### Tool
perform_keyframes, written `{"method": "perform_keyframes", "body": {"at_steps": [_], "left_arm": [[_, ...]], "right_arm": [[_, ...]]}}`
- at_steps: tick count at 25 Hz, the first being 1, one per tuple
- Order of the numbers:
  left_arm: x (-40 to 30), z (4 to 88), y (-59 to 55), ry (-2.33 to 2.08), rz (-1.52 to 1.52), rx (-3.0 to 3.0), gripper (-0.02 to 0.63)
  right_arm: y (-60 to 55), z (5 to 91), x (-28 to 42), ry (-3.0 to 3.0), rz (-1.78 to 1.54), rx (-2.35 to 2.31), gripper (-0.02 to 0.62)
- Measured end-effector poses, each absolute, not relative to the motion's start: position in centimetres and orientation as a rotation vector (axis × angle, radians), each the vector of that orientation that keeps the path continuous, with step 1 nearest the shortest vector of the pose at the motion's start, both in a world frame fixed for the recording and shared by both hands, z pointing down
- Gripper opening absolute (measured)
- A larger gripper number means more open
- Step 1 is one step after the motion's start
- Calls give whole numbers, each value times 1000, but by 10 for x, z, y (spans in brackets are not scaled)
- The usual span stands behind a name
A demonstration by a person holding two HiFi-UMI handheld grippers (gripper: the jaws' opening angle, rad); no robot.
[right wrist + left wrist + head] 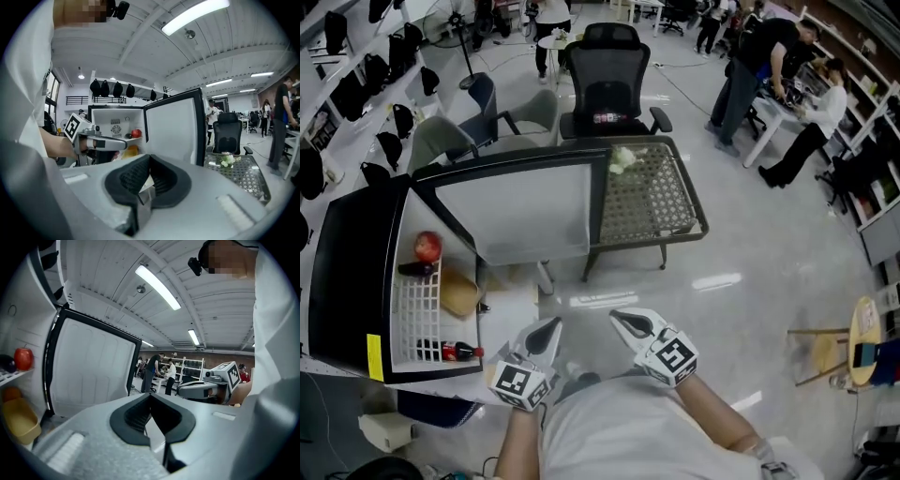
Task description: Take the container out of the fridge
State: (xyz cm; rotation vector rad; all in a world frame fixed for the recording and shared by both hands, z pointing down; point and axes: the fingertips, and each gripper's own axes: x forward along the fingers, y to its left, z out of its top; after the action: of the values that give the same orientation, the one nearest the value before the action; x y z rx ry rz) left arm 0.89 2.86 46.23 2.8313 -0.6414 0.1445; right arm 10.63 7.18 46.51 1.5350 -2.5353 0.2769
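The small fridge (352, 281) stands open at the left, its door (525, 206) swung out. On its wire shelf lies a yellow container (459, 293), also seen as a yellow container (18, 420) low at the left and a yellow container (131, 151) behind the other hand. Above it sit a red apple (427, 246) and a dark item (414, 269). My left gripper (551, 323) is shut and empty, held close to my body, right of the fridge. My right gripper (619, 317) is beside it, also shut with nothing in it.
A red-capped bottle (455, 352) lies low in the fridge. A mesh-top table (652, 192) with a small bunch of flowers (622, 159) stands just past the door, a black office chair (609, 89) behind it. People work at desks at the far right.
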Motion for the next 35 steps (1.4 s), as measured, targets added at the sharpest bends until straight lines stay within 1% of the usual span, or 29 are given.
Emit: {"method": "perform_keyframes", "body": {"at_steps": [7,15,25,35], "left_arm": [[-64,478,-13,-762,117,2775,6],[-113,484,-37,-908,97,2708,6],[-145,515,-85,-1124,135,2581,8],[-162,554,-139,-1415,266,2354,8]], "right_arm": [[24,477,43,-2541,289,1446,3],[-19,476,-7,-2589,277,1283,3],[-90,489,-40,-2666,270,1011,3],[-155,498,-48,-2713,280,743,3]]}}
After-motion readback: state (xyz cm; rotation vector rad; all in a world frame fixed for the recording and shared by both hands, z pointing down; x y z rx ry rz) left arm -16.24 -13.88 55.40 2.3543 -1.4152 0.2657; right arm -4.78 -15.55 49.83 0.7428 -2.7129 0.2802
